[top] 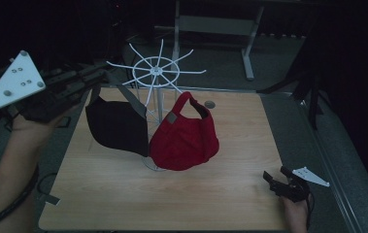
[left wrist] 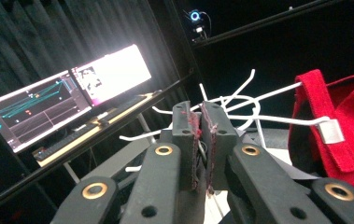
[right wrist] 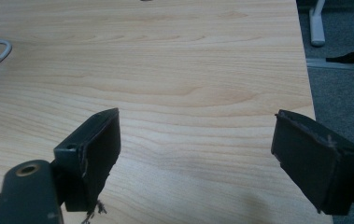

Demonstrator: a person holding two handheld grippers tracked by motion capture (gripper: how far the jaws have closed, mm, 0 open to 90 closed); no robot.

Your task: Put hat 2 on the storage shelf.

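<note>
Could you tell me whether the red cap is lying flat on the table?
No, the red cap hangs by its strap from an arm of the white wire rack.

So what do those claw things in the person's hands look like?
Each claw is black, with two blocky jaws and brass-coloured rivets on the linkage arms. The left claw carries a pale grey three-cornered plate with round studs at the corners; the right claw has a smaller white one. A black cable trails along the left forearm. No sleeves show on the forearms.

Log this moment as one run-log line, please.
left tool: shut on black fabric cap strap | right tool: open, idle | red fabric cap: hanging on white wire rack
</note>
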